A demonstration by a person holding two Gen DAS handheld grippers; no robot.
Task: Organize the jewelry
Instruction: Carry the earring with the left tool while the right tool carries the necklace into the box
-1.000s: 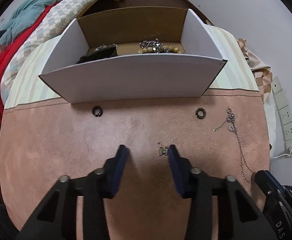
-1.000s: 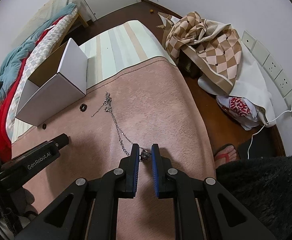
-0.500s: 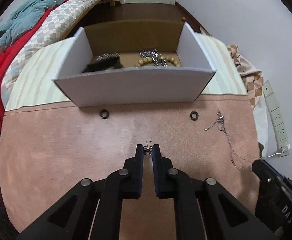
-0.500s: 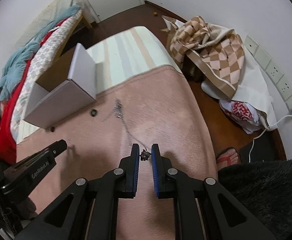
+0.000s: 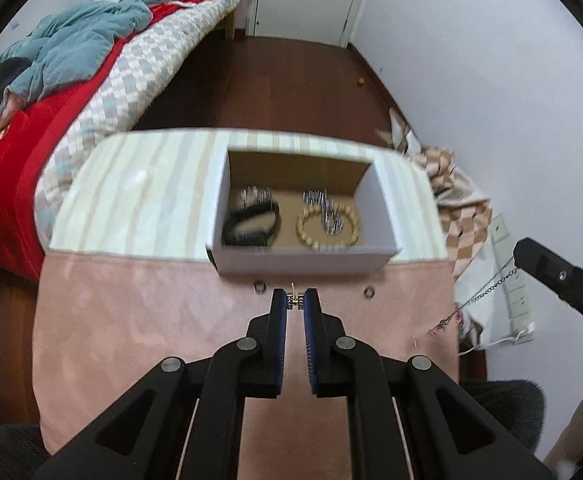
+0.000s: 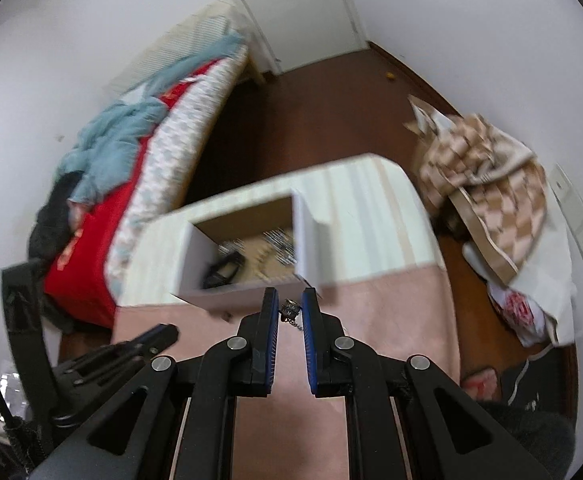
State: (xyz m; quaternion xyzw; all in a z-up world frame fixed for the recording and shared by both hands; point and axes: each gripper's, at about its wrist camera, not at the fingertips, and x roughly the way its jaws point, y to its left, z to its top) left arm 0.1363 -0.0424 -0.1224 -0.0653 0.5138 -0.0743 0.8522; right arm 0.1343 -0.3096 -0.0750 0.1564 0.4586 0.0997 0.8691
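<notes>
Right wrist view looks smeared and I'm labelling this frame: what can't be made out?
- White cardboard box: contents motion-blurred in right wrist view.
- Small metal earring in left gripper: too small to identify.
- Thin silver chain necklace: upper end hidden behind right gripper.

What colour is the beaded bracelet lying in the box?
The beaded bracelet is pale golden-tan, lying on the box's brown cardboard floor. It shows best in the left wrist view.

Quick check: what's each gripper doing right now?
Left gripper: shut on small silver earring.
Right gripper: shut on thin silver chain necklace.
</notes>
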